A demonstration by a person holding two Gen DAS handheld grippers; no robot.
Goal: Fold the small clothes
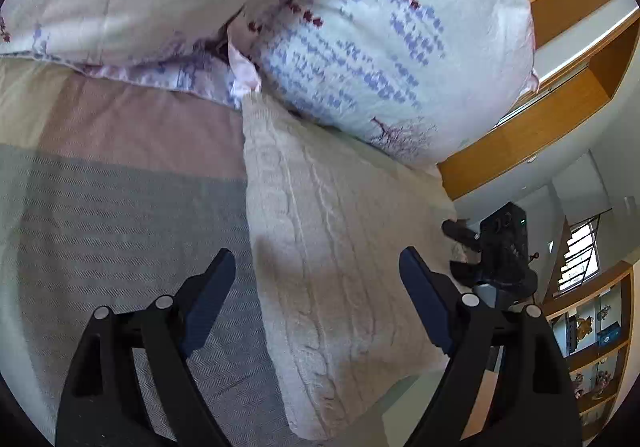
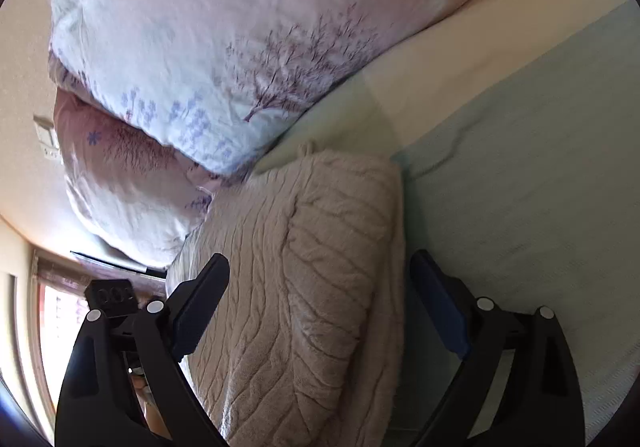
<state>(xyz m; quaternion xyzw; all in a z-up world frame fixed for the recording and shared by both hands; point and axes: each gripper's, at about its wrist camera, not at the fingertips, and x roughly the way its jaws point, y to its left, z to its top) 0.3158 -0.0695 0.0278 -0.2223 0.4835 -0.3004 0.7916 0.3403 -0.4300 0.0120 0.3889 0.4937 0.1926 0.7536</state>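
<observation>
A folded beige cable-knit sweater (image 1: 332,247) lies on the bed's grey striped blanket (image 1: 120,215), its far end touching two floral-print pillows (image 1: 384,31). The left claw (image 1: 316,283) and the right claw (image 2: 320,283) both hang spread above it, holding nothing.

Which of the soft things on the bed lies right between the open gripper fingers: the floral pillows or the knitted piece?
The beige cable-knit garment, not the floral pillows behind it; both the right gripper and left gripper frame it.

Two floral pillows (image 1: 384,39) (image 2: 208,59) (stacked), one folded knit garment (image 1: 340,255).
</observation>
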